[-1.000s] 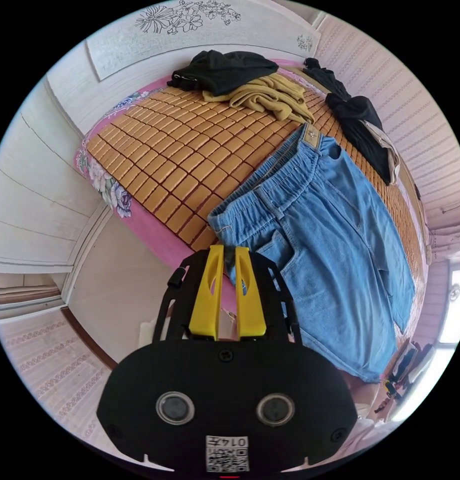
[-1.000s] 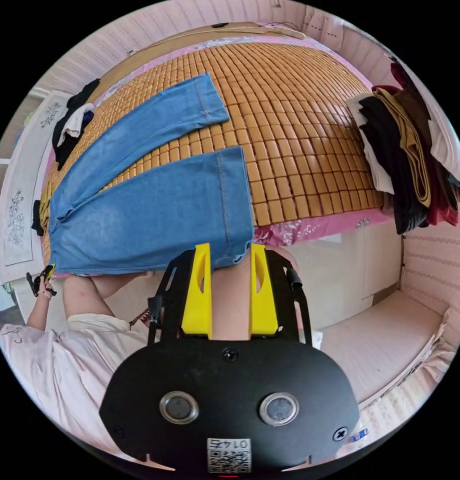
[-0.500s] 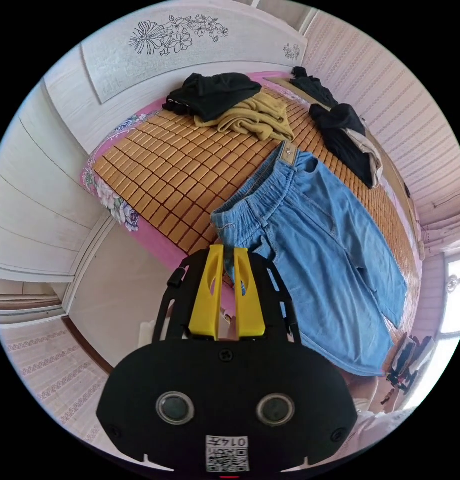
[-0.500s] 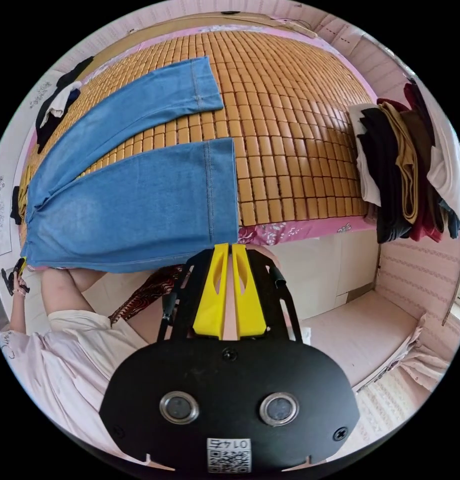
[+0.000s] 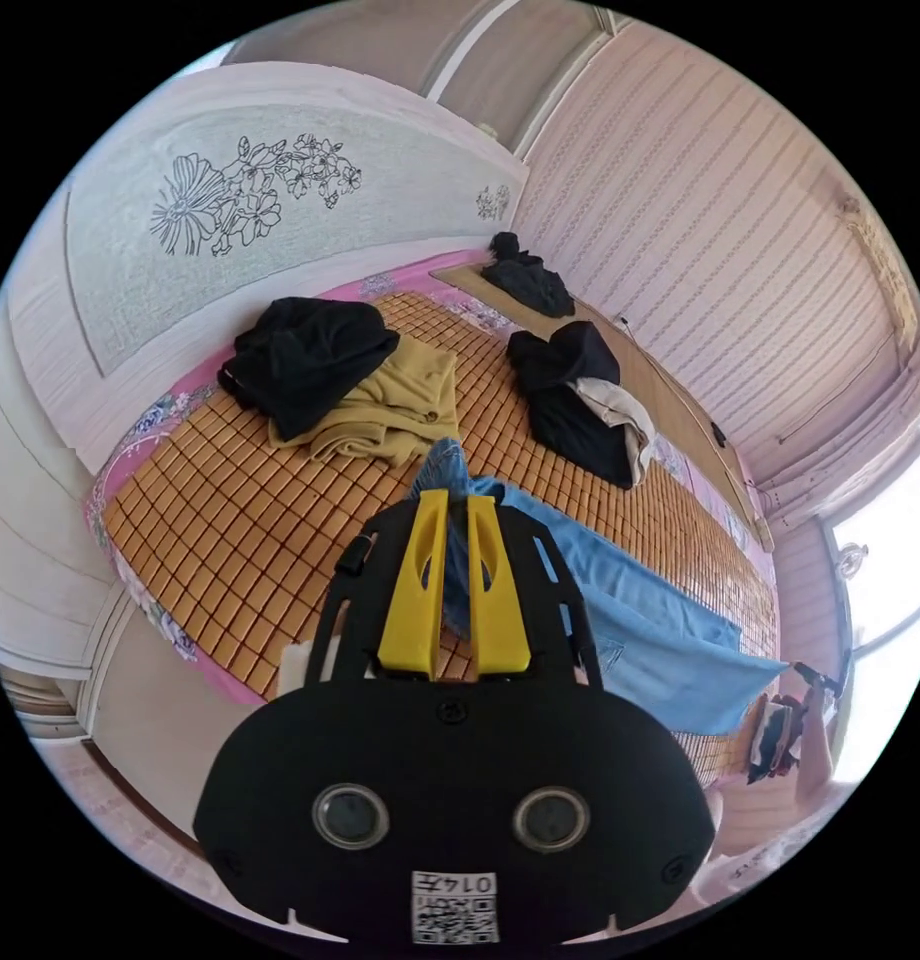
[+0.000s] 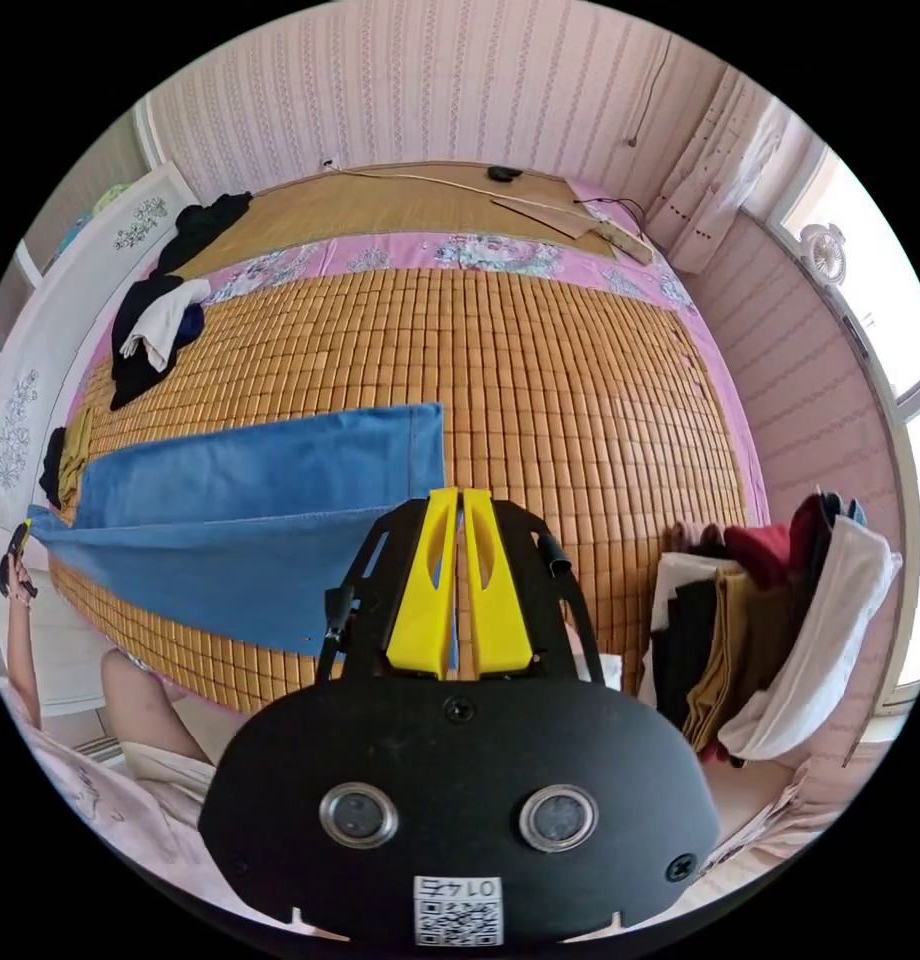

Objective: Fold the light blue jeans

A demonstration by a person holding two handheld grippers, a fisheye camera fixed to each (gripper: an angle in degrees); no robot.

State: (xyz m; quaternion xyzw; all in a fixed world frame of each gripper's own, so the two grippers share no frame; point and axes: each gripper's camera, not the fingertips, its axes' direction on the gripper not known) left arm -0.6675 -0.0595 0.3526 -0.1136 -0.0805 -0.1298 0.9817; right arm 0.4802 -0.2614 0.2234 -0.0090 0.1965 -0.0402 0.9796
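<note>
Now both hand-held grippers (image 5: 456,505) (image 6: 460,500) clamped on jeans (image 6: 240,500) edges, bare mat (image 6: 580,400) beyond.

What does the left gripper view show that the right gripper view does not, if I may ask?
Left gripper view: the left gripper closed on the bunched waist end of the light blue jeans. Right gripper view: the right gripper closed on a leg hem, and a stack of folded clothes. Both: the light blue jeans, the bamboo mat and the black-and-white clothes pile.
</note>
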